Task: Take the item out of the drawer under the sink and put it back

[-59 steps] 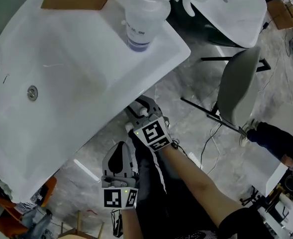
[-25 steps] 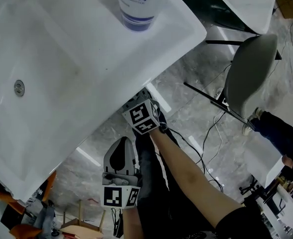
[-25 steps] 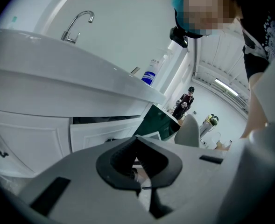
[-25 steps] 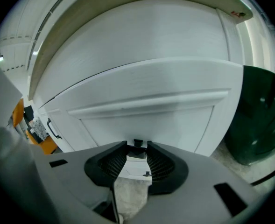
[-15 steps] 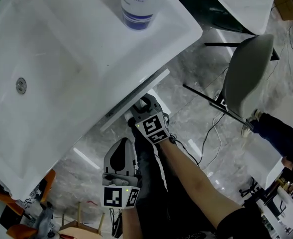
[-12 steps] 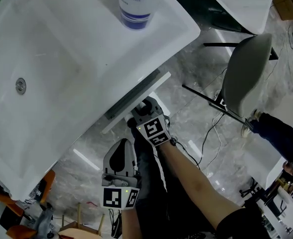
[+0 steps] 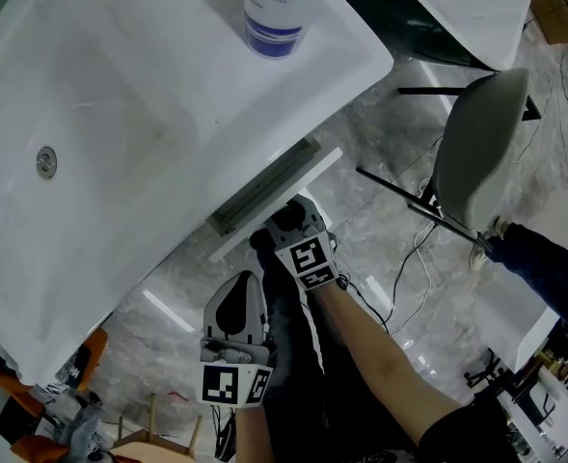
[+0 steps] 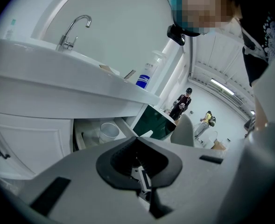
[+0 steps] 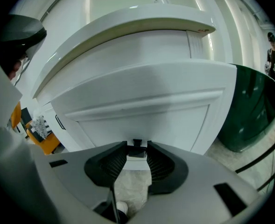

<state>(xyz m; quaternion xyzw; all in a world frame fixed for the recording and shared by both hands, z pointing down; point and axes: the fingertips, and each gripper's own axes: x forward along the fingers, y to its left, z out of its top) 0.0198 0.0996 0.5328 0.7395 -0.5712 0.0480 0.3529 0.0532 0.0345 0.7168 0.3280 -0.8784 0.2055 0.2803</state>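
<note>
What looks like a white cup [image 8: 109, 130] stands upright inside the drawer [image 8: 93, 135], seen only from the left gripper view, where it is small and partly cut off by the drawer's side. The drawer [image 7: 282, 201] is pulled part way out from under the sink [image 7: 346, 70], so that a dark strip of its inside shows past the sink's front edge.

The right tongs [image 7: 276, 228] are clamped on the small black handle [image 9: 137, 143] at the middle of the white drawer front [image 9: 146, 106]. In the right gripper view the ribbed pads of the right tongs [image 9: 137, 152] press on the handle from both sides.

The left tongs [image 7: 242, 283] hang lower, beside the person's leg and apart from the drawer. Their tips are together with nothing between them [image 8: 137, 141].

On the sink's near corner stands a white bottle [image 7: 279, 8] with a blue band. A faucet [image 8: 72, 29] rises at the back of the sink. A grey chair [image 7: 476, 152] stands on the marbled floor [image 7: 361, 191] to the right.
</note>
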